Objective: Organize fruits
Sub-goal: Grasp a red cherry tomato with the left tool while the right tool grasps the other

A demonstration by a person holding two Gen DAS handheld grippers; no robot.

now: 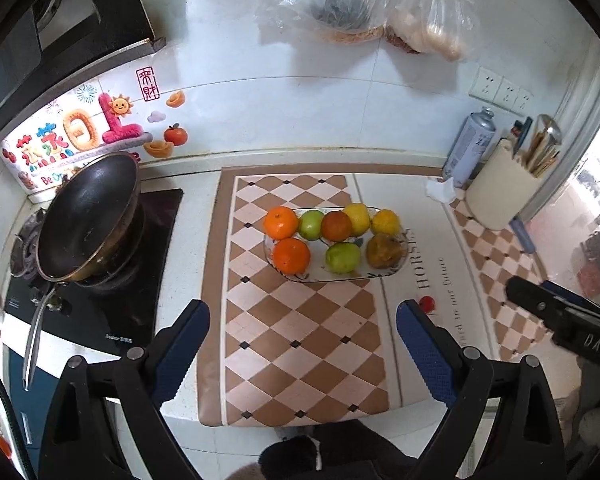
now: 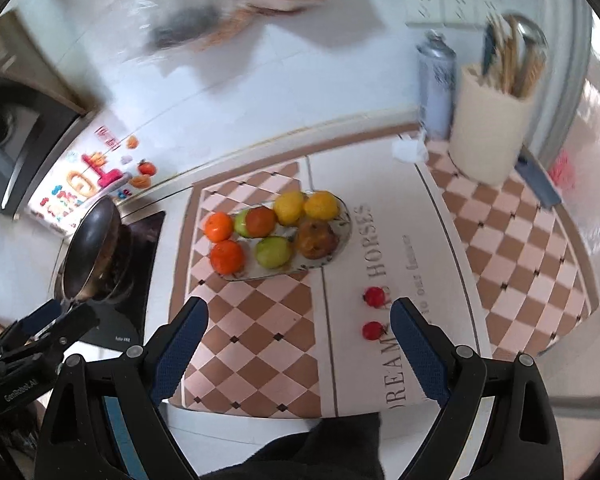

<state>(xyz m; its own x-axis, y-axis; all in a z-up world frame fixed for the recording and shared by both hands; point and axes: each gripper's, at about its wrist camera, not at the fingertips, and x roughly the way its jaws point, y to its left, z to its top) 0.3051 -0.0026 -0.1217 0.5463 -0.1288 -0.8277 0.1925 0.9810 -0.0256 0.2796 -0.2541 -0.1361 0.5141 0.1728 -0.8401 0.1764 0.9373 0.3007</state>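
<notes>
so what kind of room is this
Most likely a home kitchen: a wok on a gas stove, a utensil holder by wall sockets, and a fruit plate.

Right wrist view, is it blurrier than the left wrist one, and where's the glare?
Yes: the right wrist view is motion-smeared, worst at the top, where the plastic bags streak, though the fruit plate stays readable. The left wrist view is sharp; its glare is daylight washing out the right edge beside the utensil holder. Both bend straight lines, fisheye style.

we see a white tiled wall (image 1: 300, 112) behind the counter (image 1: 196, 208), with bright daylight at the counter's right end.
</notes>
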